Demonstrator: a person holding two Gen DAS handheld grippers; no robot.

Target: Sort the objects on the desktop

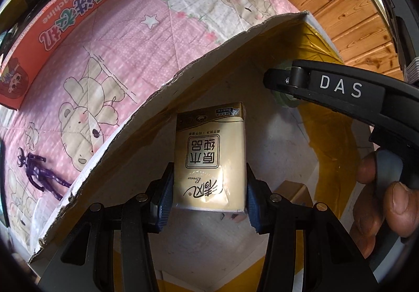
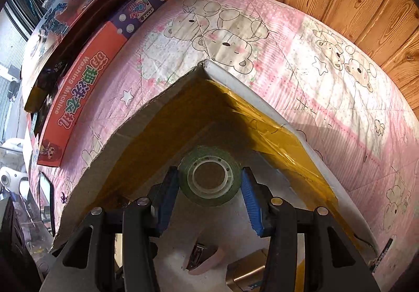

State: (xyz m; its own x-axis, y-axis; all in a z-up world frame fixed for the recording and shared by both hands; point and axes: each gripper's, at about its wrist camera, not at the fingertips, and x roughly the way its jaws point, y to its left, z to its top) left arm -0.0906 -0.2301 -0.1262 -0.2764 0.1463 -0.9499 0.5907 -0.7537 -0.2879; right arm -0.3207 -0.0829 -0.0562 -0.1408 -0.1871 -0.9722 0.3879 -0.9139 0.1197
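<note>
Holding a tissue pack lengthwise along its fingers, the left gripper hangs inside the cardboard box; the right gripper brackets a tape roll ahead, contact unclear.

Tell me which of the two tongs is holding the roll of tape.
The right tongs hold the tape roll over the cardboard box; the left tongs grip a gold tissue pack instead.

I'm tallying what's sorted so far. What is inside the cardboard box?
Inside the cardboard box: a tape roll between the right gripper fingers, a tissue pack in the left gripper, a pink object. The grippers hide part of the floor.
</note>
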